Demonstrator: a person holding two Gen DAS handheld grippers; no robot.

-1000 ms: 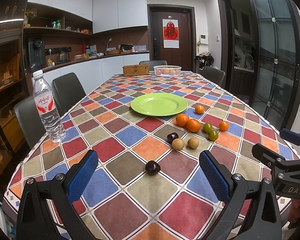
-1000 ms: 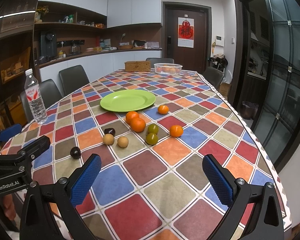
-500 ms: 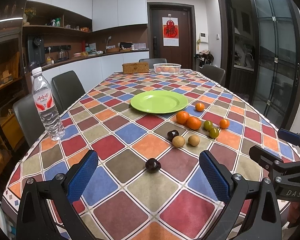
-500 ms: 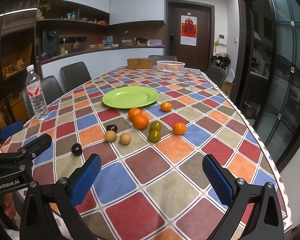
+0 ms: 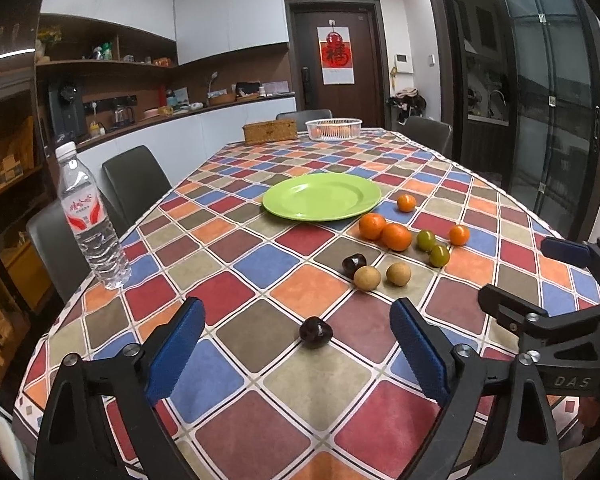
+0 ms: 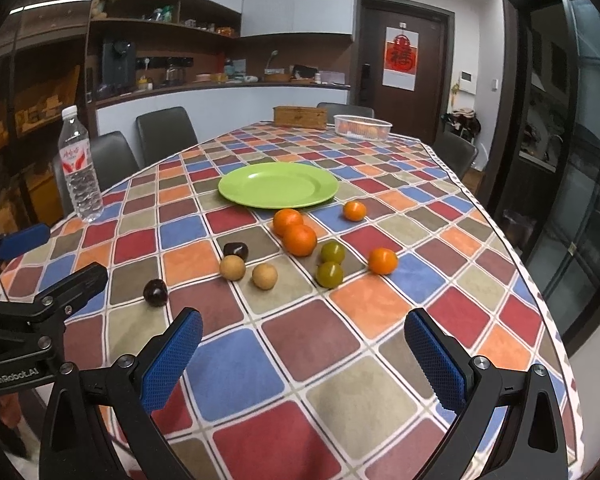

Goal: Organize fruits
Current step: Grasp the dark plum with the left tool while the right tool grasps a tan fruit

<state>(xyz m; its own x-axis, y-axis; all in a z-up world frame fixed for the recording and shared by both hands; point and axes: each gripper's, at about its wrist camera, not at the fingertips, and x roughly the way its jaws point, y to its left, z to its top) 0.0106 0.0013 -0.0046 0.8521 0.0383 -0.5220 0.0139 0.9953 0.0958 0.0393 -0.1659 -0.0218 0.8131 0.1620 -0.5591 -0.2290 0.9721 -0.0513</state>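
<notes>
1. On the worktop (image 5: 236,264), the fruit lay loose on the checked cloth, none of it on the green plate (image 5: 321,196), which stood bare just beyond the cluster; I judge it was put there as the place to gather them.
2. Nearest you sat a dark plum (image 5: 315,332), well apart from the rest, which makes it the likely first pick.
3. Farther off, a second dark plum (image 5: 354,263) touched one of two tan fruits (image 5: 367,277), with the other tan fruit (image 5: 398,273) just beside.
4. Two large oranges (image 5: 384,231) pressed together near the plate's rim, two green fruits (image 5: 433,247) sat beside them, and two small oranges (image 6: 382,260) lay at the outer edge.
5. Your left tool (image 5: 298,342) had just been narrowing a little from full spread. Its pads were apart, the near plum lay ahead between the jaws' lines, and nothing was touched.
6. Your right tool (image 6: 303,354) was spread wide over bare cloth and held nothing.
7. A water bottle (image 5: 90,220) stood upright near the left edge, clear of the fruit.
</notes>
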